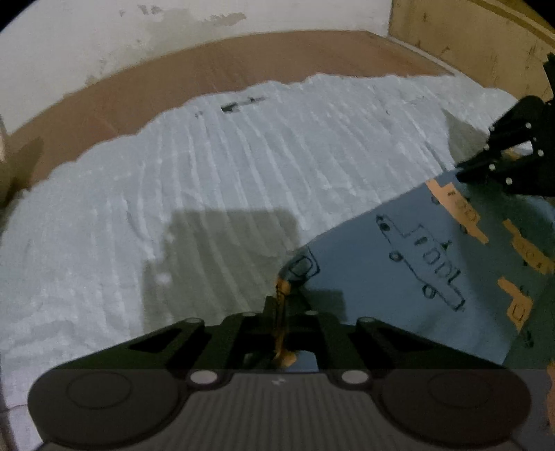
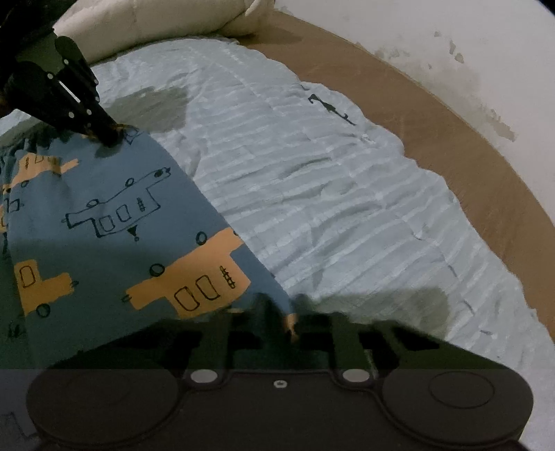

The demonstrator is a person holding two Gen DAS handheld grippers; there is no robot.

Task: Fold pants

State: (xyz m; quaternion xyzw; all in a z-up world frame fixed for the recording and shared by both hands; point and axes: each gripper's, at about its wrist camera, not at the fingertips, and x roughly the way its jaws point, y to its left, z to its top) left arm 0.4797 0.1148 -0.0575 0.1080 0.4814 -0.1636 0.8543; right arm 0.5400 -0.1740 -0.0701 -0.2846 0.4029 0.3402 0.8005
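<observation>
Two corners of pants (image 2: 114,222) pinched: left gripper (image 1: 282,298) clamped on one corner of the edge, right gripper (image 2: 291,317) clamped on the other. Blue fabric, orange vehicle print, spread on pale ribbed bedspread (image 2: 312,194). Thin, soft, light; likely to sag between holds, not slippery. Best held at corners, kept taut. Pillow (image 2: 145,24) beyond, brown bed edge (image 1: 242,59) behind.
</observation>
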